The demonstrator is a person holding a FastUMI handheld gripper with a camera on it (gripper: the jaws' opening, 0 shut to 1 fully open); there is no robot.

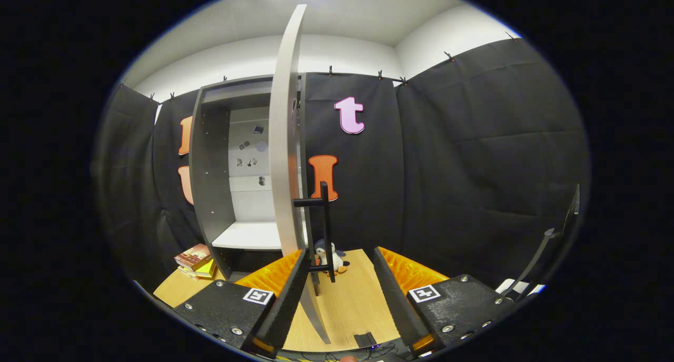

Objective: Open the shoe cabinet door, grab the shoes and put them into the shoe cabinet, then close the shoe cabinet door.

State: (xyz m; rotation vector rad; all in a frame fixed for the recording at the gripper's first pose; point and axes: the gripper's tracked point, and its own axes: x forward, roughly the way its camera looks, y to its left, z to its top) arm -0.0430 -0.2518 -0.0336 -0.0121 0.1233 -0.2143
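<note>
The gripper [339, 293] hangs with fingers apart over the wooden floor [353, 304], the cabinet door [287, 140] edge-on between them. Beyond the door's black handle [326, 230] sits a toy penguin [329, 257]. Left of the door, books [196, 261] lie beside the open shoe cabinet [226, 177]. No readable writing.

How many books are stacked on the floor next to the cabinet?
About 3: the books lie in one stack on the wooden floor, left of the open shoe cabinet, beyond the open gripper. More may be hidden in the stack.
</note>
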